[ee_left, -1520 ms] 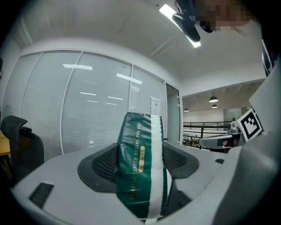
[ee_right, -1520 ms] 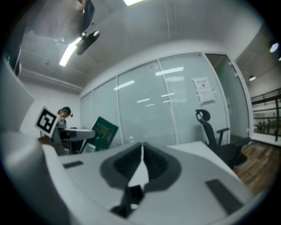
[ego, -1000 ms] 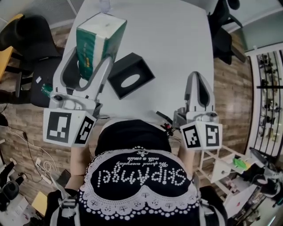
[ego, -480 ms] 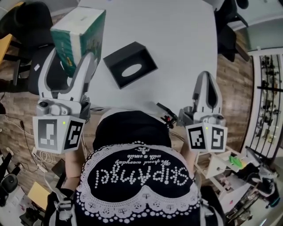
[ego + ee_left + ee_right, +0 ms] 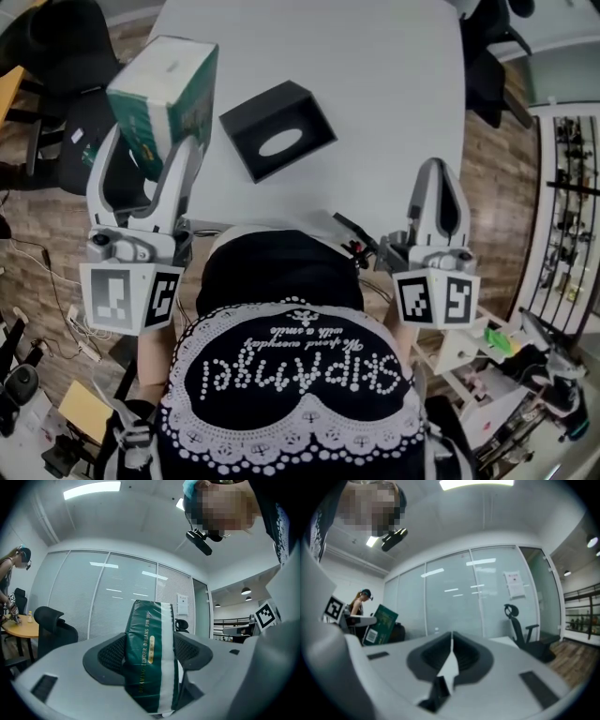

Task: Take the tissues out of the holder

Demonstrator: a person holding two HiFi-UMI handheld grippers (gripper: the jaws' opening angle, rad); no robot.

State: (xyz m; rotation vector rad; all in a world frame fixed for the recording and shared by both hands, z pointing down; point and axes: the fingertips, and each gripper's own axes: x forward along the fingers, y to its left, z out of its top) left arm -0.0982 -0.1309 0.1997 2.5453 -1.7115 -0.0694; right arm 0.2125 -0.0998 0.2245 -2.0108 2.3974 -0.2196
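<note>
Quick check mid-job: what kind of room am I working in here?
Most likely an office or meeting room. There is a large white table, a black office chair beside it, and glass partition walls under ceiling strip lights.

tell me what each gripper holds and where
The left gripper clamps the green tissue pack across its sides near one end; the right gripper is shut, empty.
</note>
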